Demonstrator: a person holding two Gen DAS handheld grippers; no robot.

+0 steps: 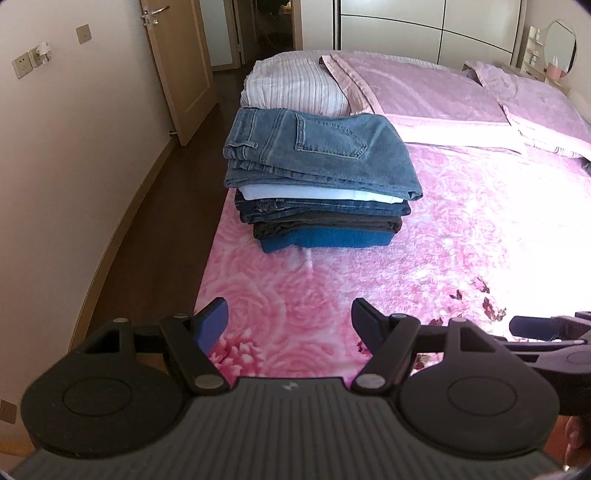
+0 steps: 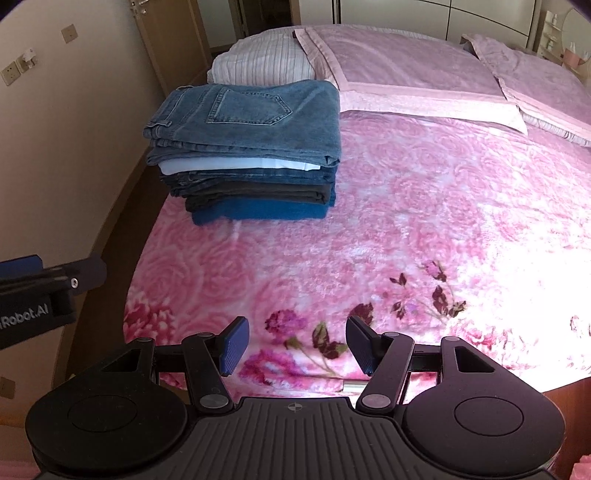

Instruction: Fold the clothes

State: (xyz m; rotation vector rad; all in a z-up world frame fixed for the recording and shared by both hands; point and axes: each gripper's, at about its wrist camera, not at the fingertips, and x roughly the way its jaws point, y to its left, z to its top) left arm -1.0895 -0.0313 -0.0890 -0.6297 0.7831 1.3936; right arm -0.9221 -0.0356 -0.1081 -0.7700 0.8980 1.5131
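- The stack of folded clothes (image 1: pixel 321 184) sits near the left edge of the bed (image 1: pixel 461 229), just in front of the striped pillow (image 1: pixel 295 88) and well apart from both grippers.
- Light-blue jeans (image 2: pixel 251 118) lie on top. Below them are a white garment (image 2: pixel 236 164), darker denim and a blue knit (image 2: pixel 258 212) at the bottom.
- My judgement is that denim is heavy and fairly stiff for cloth. It should hold a crease, but it sags if lifted by one corner. A two-handed pinch at the waistband or a folded edge suits best.
- The knit looks soft and stretchy, and the stack could topple if nudged sideways.
- The left gripper (image 1: pixel 290 325) has its jaws wide apart with nothing between them. The right gripper (image 2: pixel 295 345) is likewise wide and empty, over the near edge.
- The pink rose blanket (image 2: pixel 369 240) is plush and yielding, so it may bunch under pressure.
- This is a bedroom, with a wooden door (image 1: pixel 177 62), a wardrobe (image 1: pixel 424 26) and a dark floor (image 1: pixel 147 192).
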